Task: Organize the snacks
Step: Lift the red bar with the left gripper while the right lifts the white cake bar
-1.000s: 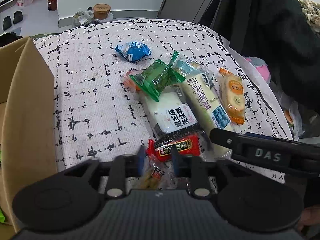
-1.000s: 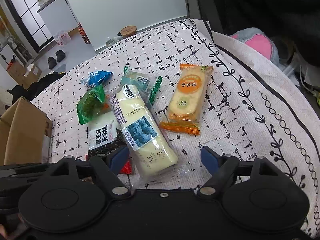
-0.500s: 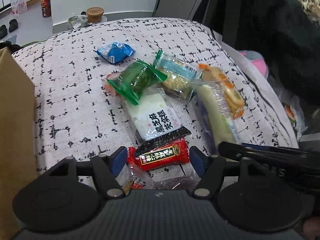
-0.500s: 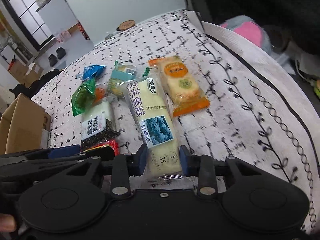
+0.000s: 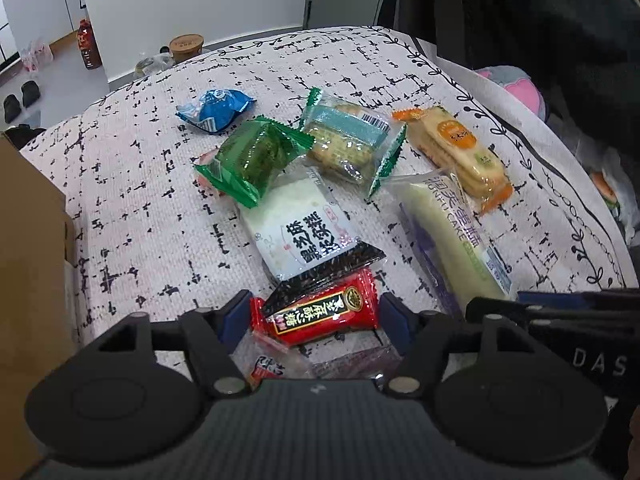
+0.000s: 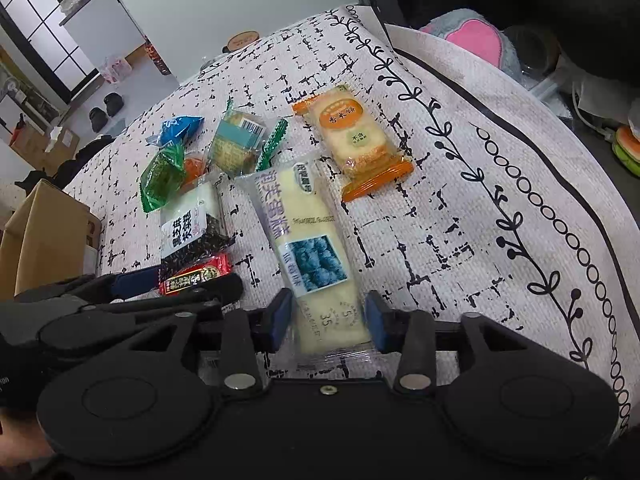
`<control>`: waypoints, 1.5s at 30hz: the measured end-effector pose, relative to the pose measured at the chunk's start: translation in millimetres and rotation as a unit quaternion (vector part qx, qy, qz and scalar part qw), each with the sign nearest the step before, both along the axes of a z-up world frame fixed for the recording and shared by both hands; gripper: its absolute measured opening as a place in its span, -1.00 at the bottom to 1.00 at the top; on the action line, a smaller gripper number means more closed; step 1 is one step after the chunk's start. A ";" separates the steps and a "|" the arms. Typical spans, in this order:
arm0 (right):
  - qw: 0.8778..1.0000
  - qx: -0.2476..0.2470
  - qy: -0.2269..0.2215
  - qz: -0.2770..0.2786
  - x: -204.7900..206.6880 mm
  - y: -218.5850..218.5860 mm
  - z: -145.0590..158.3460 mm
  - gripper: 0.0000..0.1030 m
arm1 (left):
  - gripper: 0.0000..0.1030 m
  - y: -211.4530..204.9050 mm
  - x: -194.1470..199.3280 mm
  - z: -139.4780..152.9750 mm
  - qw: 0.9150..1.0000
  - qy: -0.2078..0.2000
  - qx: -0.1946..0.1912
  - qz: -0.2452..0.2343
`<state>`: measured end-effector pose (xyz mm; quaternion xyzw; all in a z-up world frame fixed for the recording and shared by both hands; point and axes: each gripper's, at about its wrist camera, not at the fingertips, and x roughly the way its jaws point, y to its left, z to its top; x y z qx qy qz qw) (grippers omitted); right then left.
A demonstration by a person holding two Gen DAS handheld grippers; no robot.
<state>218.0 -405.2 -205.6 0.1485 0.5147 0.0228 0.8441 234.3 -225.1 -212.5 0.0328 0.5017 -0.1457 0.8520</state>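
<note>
A red candy packet (image 5: 320,314) lies on clear wrappers on the patterned cloth (image 5: 140,200), between the fingers of my left gripper (image 5: 315,318). Its jaws are closing and the pads stand at the wrapper's ends without squeezing it. My right gripper (image 6: 328,316) straddles the near end of a long blueberry cake packet (image 6: 308,240). Its jaws are opening and the cake rests on the cloth. Beyond lie a black-and-white sesame packet (image 5: 298,232), a green packet (image 5: 254,158), a blue packet (image 5: 216,110), a teal cracker packet (image 5: 348,144) and an orange cracker packet (image 5: 456,152).
An open cardboard box (image 5: 28,260) stands at the cloth's left edge. The cloth drops off to the right, where a pink and grey plush (image 6: 476,40) and dark clothing lie. Past the far edge are a lidded jar (image 5: 186,46) and a bottle (image 5: 88,46) on the floor.
My left gripper spread its fingers around the red candy packet, then narrowed slightly. My right gripper closed on the cake packet, shifted it, and has widened again.
</note>
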 end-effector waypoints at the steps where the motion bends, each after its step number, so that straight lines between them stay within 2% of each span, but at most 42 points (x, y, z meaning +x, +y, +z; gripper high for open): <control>1: 1.000 -0.001 -0.003 -0.002 0.1 0.1 0.5 0.04 | 0.17 1.4 0.2 0.4 1.000 0.000 -0.001 0.001; 3: 1.000 -0.004 -0.010 -0.001 1.6 1.1 1.8 0.11 | -0.03 5.1 -0.2 2.1 1.000 0.002 -0.003 0.002; 7: 1.000 -0.013 -0.025 0.009 5.8 8.3 2.3 0.18 | -0.14 12.5 -2.3 5.2 1.000 0.007 -0.011 0.002; 12: 0.998 -0.009 -0.056 0.019 7.8 14.1 0.0 0.17 | -0.15 25.7 -5.3 10.4 1.000 0.013 -0.016 0.003; 14: 0.998 -0.011 -0.062 0.020 6.0 14.4 -2.5 0.04 | -0.15 31.6 -5.8 13.4 1.000 0.013 -0.014 0.006; 15: 0.998 -0.012 -0.062 0.020 4.9 14.0 -3.6 -0.17 | -0.15 34.4 -6.7 16.0 1.000 0.010 -0.011 0.005; 16: 0.998 -0.012 -0.059 0.022 4.5 14.6 -4.3 -0.29 | -0.15 36.5 -7.3 18.7 1.000 0.008 -0.010 0.003; 19: 0.998 -0.017 -0.061 0.029 3.3 15.8 -2.3 -0.35 | -0.15 40.6 -8.9 25.7 1.000 0.003 -0.011 -0.002; 32: 0.995 0.006 -0.095 0.003 -8.5 13.9 27.7 -0.44 | -0.15 57.2 -8.5 70.5 0.999 -0.044 -0.007 0.003; 45: 0.991 0.040 -0.124 0.012 -18.6 49.7 53.0 -0.45 | -0.15 97.1 -20.2 99.5 0.996 -0.078 -0.007 0.031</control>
